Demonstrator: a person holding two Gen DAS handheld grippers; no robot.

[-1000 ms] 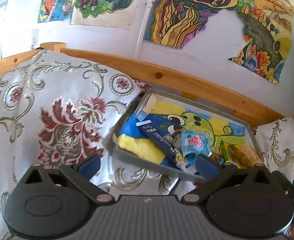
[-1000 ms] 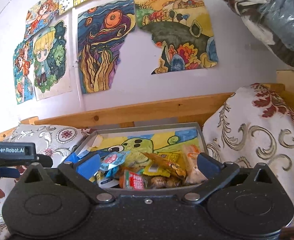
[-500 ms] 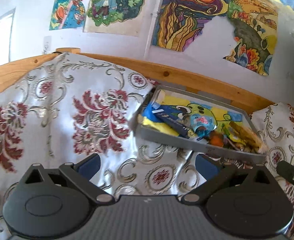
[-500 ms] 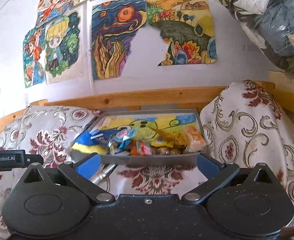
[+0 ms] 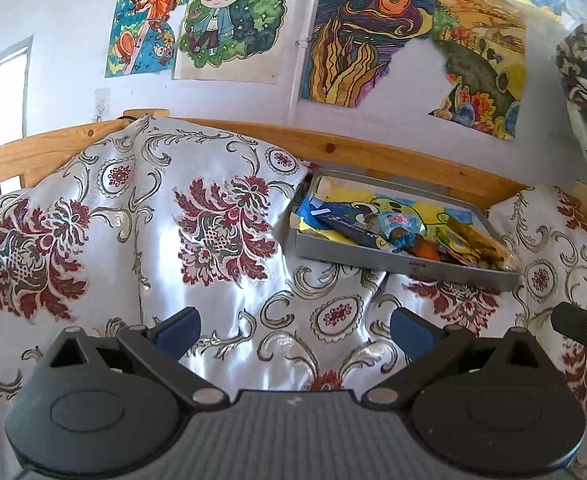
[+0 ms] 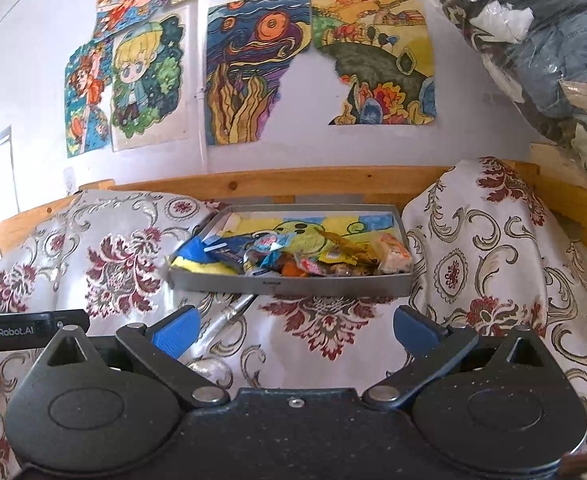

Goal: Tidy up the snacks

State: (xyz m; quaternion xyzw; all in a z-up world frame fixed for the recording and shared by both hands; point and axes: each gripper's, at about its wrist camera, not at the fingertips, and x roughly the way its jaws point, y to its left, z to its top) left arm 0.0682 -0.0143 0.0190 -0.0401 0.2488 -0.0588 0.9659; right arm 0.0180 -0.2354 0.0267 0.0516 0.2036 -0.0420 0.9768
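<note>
Both tools, left tool (image 5: 293, 326) and right tool (image 6: 293, 326), hang spread and empty (tray (image 6: 289, 283) at twelve o'clock): approach level, pinching one snack (image 6: 393, 258).

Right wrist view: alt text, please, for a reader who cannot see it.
A grey tray piled with snack packets sits on a floral cloth against a wooden rail, colourful drawings above. The open, empty right gripper hangs before it.

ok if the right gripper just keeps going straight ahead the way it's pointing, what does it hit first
Probably the front wall of the gray tray of snacks. The right gripper is open and empty, with only patterned cloth between it and the tray. Depth is hard to judge, so it might brush the cloth first.
</note>
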